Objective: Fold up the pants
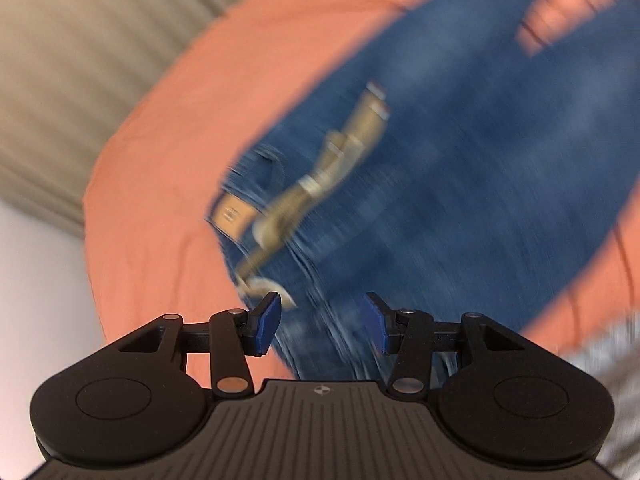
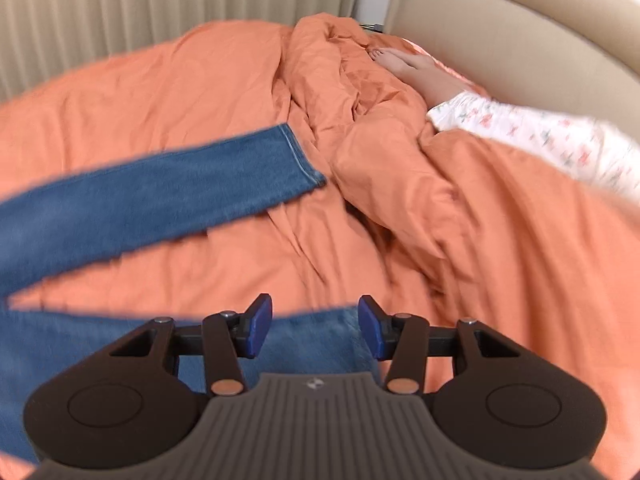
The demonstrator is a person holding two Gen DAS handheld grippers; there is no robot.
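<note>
Blue jeans (image 1: 460, 168) lie spread on an orange bed cover (image 1: 168, 168). The left wrist view is blurred; it shows the waist end with a tan belt (image 1: 320, 176) and a tan label patch (image 1: 232, 212). My left gripper (image 1: 323, 326) is open and empty just above the waist. In the right wrist view one jeans leg (image 2: 160, 188) stretches left to right, its hem near the middle. The other leg (image 2: 312, 336) lies under my right gripper (image 2: 316, 330), which is open and empty over its hem end.
A bunched orange duvet (image 2: 392, 152) lies to the right of the legs. A person's bare foot (image 2: 408, 68) and patterned white trouser leg (image 2: 540, 136) rest on the bed at the far right. A beige ribbed wall (image 2: 160, 0) and padded headboard (image 2: 520, 20) border the bed.
</note>
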